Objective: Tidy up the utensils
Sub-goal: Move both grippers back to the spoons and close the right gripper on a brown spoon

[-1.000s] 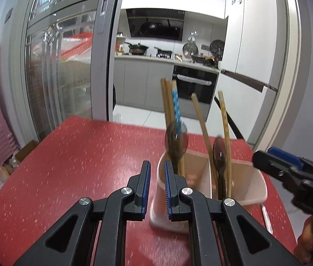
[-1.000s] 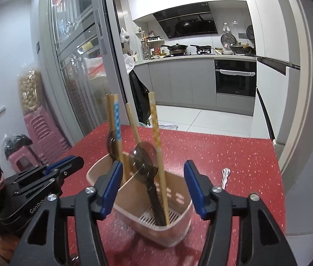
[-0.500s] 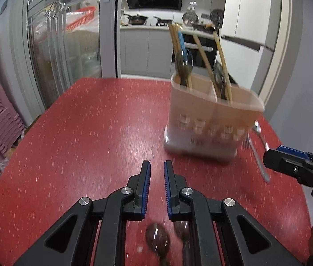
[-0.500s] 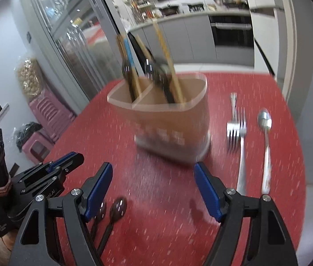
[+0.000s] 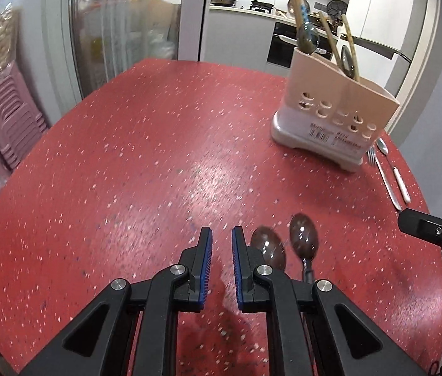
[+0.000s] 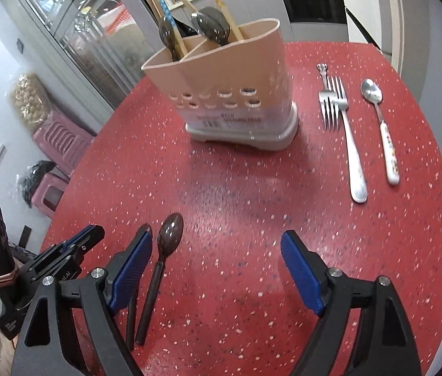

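A beige utensil holder stands on the red table and holds chopsticks and two dark spoons. Two more dark spoons lie on the table near me, one partly hidden behind a finger. Two forks and a silver spoon with a white handle lie right of the holder. My left gripper is nearly shut and empty, just left of the dark spoons. My right gripper is wide open and empty above the table, the dark spoons beside its left finger.
The red speckled table has a rounded edge. Pink stools stand stacked on the floor at left. Glass cabinet doors and a kitchen counter lie beyond the table. The right gripper's body shows in the left wrist view.
Both grippers pulled back and up from the holder. The holder now stands far ahead, and the dark spoons on the table have come into view near the fingers.
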`<action>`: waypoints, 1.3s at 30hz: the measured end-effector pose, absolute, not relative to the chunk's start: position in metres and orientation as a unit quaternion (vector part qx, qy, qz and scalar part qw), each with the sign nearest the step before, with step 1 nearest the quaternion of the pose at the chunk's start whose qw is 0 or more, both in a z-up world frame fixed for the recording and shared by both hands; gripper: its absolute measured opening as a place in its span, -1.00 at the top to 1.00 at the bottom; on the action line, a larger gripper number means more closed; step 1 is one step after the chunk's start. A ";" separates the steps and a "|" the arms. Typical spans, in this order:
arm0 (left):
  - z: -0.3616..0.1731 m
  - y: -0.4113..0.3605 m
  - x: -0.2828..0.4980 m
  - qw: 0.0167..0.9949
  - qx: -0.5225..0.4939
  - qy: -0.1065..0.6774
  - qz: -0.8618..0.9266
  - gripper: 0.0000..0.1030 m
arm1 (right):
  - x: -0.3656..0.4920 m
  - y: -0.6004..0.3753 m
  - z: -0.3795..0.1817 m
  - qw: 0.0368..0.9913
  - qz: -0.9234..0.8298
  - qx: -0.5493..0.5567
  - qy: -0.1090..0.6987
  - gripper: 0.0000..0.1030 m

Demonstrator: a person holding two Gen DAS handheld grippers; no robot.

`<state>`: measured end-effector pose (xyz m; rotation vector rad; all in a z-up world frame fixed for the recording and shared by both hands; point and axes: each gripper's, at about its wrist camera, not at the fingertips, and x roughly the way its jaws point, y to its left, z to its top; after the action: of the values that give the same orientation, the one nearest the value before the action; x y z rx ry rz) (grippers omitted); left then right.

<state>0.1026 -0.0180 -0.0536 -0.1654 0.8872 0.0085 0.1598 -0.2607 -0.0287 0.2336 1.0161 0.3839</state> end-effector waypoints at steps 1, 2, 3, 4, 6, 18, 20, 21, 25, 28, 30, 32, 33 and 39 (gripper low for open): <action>-0.055 -0.017 0.101 0.899 -0.082 0.430 0.006 -0.28 | 0.159 -0.259 -0.030 0.848 0.182 0.111 0.486 -0.77; -0.056 -0.016 0.099 0.898 -0.083 0.432 0.012 -1.00 | 0.157 -0.258 -0.032 0.846 0.183 0.111 0.489 -0.77; -0.055 -0.015 0.095 0.902 -0.085 0.423 0.024 -1.00 | 0.155 -0.256 -0.033 0.844 0.183 0.112 0.492 -0.77; -0.054 -0.015 0.093 0.905 -0.083 0.417 0.024 -1.00 | 0.155 -0.255 -0.034 0.842 0.183 0.113 0.495 -0.77; -0.052 -0.013 0.090 0.906 -0.077 0.416 0.022 -1.00 | 0.151 -0.254 -0.038 0.839 0.177 0.112 0.502 -0.78; -0.068 0.005 0.080 0.892 -0.076 0.444 0.039 -1.00 | 0.149 -0.219 -0.055 0.815 0.172 0.079 0.548 -0.78; -0.070 0.008 0.079 0.889 -0.079 0.450 0.037 -1.00 | 0.149 -0.209 -0.056 0.813 0.172 0.063 0.552 -0.78; -0.070 0.009 0.079 0.888 -0.081 0.451 0.037 -1.00 | 0.150 -0.202 -0.057 0.812 0.173 0.053 0.556 -0.78; -0.069 0.019 0.073 0.887 -0.089 0.451 0.039 -1.00 | 0.155 -0.185 -0.061 0.805 0.168 0.030 0.568 -0.73; -0.068 0.026 0.070 0.886 -0.097 0.451 0.043 -1.00 | 0.161 -0.173 -0.066 0.797 0.162 0.017 0.582 -0.47; -0.069 0.030 0.069 0.885 -0.101 0.452 0.047 -1.00 | 0.164 -0.167 -0.069 0.790 0.159 0.009 0.591 -0.36; -0.070 0.034 0.068 0.884 -0.106 0.453 0.050 -1.00 | 0.165 -0.160 -0.070 0.790 0.155 -0.002 0.594 -0.29; -0.070 0.036 0.067 0.883 -0.108 0.453 0.051 -1.00 | 0.165 -0.156 -0.070 0.790 0.154 -0.013 0.594 -0.23; -0.069 0.035 0.066 0.883 -0.103 0.455 0.052 -1.00 | 0.163 -0.134 -0.073 0.790 0.147 -0.060 0.593 -0.19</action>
<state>0.0659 0.0349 -0.0686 -0.2138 0.9472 0.1077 0.1629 -0.1339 -0.0730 -0.1298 1.2760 0.3164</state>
